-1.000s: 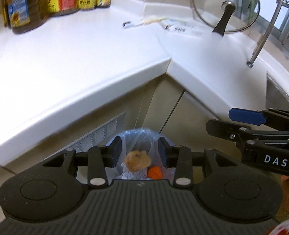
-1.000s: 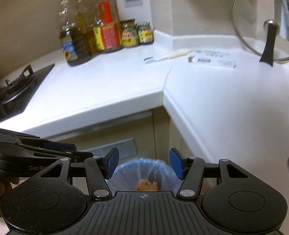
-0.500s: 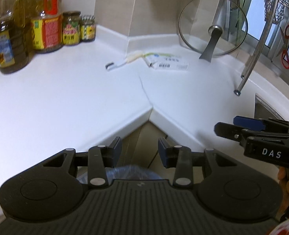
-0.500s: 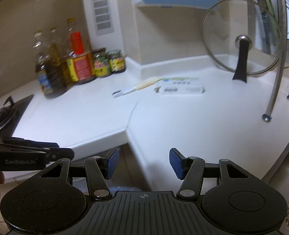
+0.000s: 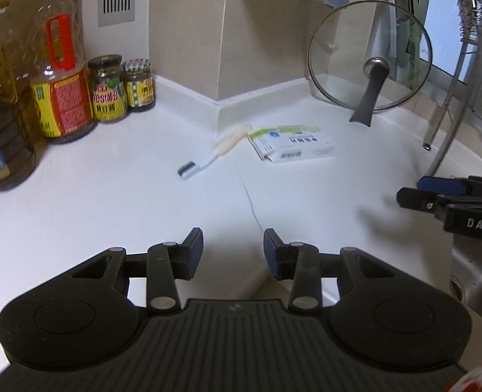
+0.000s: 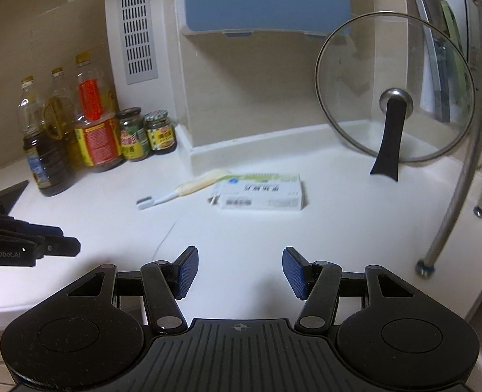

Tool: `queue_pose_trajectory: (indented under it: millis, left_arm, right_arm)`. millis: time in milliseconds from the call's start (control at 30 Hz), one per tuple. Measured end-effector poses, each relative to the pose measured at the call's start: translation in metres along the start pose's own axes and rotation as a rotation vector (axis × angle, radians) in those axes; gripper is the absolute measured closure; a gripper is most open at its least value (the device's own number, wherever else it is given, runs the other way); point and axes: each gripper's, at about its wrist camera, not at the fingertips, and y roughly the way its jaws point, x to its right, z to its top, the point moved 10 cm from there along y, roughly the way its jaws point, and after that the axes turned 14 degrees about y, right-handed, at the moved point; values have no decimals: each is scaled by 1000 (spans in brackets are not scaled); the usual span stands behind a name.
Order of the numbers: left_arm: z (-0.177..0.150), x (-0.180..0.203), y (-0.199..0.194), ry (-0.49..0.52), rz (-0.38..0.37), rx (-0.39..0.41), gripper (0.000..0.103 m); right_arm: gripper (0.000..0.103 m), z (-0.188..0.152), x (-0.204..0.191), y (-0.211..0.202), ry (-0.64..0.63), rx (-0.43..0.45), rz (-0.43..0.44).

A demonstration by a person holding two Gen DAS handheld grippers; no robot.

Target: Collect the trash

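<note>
A worn white toothbrush [image 5: 208,158] and torn medicine box [image 5: 293,145] lie touching at the white countertop's [image 5: 110,202] corner, while both empty, parted grippers [image 5: 233,254] [image 6: 240,272] have risen from the trash bin.

Left gripper [image 5: 233,253] hangs over the white table [image 5: 110,202], fingers [image 5: 193,253] apart, nothing between them. Ahead near the corner lies a toothbrush [image 5: 213,156], bristle end toward the camera, handle touching a white carton [image 5: 294,143] beside it. Oil bottles [image 5: 61,81] and two jars [image 5: 123,88] stand at the left wall. A glass lid [image 5: 369,55] leans upright at the back right. The right gripper [image 5: 420,191] pokes in from the right edge.
</note>
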Motion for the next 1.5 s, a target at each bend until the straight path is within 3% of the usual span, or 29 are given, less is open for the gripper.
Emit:
queue_pose_trajectory:
  millis: [600, 667, 767, 1133, 1500]
  left_arm:
    - [42, -12, 49, 63, 32, -33, 66]
    - [45, -13, 56, 70, 34, -39, 65]
    - [50, -15, 67, 78, 36, -51, 62]
    - [72, -29, 115, 130, 69, -83, 37]
    - [77, -42, 157, 181, 36, -112, 36]
  right_arm:
    - [45, 43, 26, 58, -149, -38, 62]
    - [29, 49, 29, 68, -187, -40, 65]
    - [21, 59, 35, 85, -224, -45, 77]
    - [19, 71, 33, 164, -418, -179, 147]
    - [18, 51, 18, 210, -703, -292, 190]
